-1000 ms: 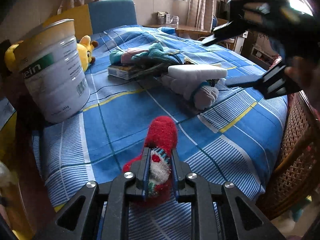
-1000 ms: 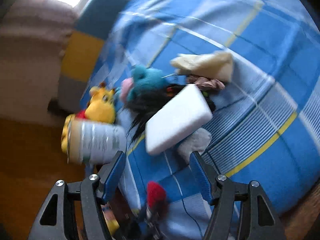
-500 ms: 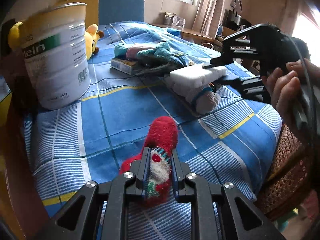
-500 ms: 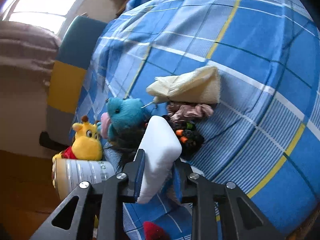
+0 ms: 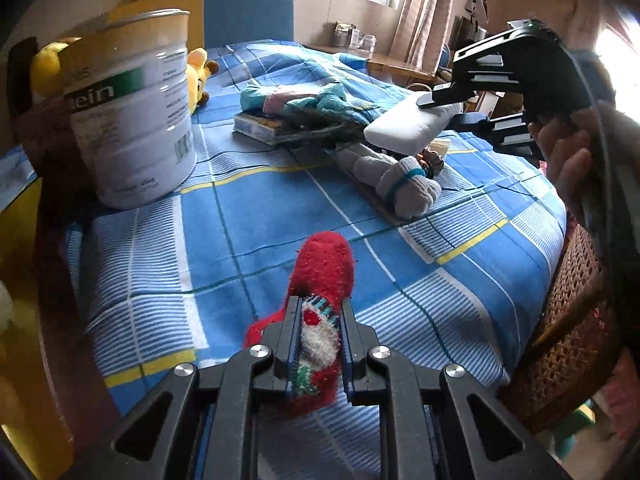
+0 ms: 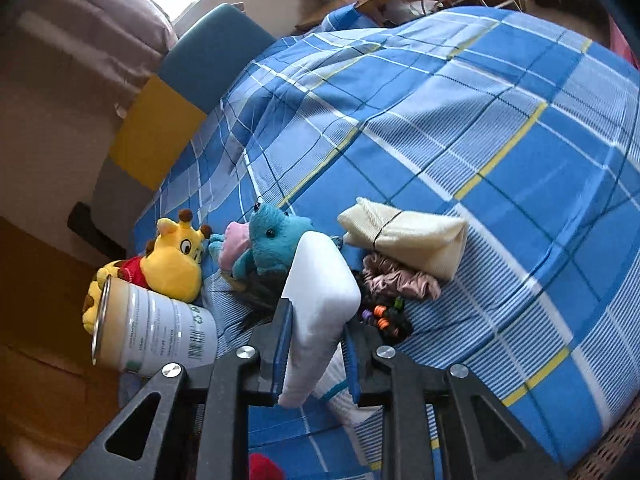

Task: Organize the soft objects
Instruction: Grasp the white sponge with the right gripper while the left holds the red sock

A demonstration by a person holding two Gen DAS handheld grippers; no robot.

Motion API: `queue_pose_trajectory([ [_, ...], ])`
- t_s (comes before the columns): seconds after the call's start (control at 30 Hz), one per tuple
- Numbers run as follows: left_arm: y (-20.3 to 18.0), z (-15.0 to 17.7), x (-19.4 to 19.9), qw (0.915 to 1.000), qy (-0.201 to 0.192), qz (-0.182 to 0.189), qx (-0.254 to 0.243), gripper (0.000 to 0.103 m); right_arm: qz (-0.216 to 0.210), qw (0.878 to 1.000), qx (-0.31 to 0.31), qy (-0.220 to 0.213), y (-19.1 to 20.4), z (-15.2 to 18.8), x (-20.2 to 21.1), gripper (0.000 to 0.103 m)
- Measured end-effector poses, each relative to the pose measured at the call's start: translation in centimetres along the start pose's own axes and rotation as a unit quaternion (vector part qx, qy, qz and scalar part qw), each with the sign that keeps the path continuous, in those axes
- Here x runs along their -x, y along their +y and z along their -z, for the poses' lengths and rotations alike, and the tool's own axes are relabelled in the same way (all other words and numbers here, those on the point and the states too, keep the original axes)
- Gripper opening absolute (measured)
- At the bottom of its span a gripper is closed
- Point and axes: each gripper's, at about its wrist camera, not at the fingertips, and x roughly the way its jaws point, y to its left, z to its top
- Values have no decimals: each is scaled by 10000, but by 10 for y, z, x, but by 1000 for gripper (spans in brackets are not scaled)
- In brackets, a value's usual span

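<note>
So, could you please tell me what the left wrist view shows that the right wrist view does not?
Only the left wrist view shows the left tool shut on the red sock, the rolled grey socks, the flat box under the blue plush, and the hand holding the right tool. Only the right wrist view shows the folded cream cloth, the pink scrunchie and the beaded hair ties. Both share the white sponge, the tin, the yellow plush, the blue plush and the blue checked cloth.
</note>
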Motion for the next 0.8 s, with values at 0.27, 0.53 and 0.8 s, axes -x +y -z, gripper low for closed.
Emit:
queue_pose_trajectory([
  [0.27, 8, 6, 13, 10000, 3, -29, 93, 16, 232, 9994, 249, 36, 1, -5, -5, 23],
  [0.53, 14, 6, 38, 9996, -255, 8, 125, 16, 402, 9967, 697, 56, 27, -12, -13, 23],
  [0.8, 19, 4, 60, 9983, -553, -90, 132, 16, 706, 9885, 1336, 22, 75, -32, -31, 22],
])
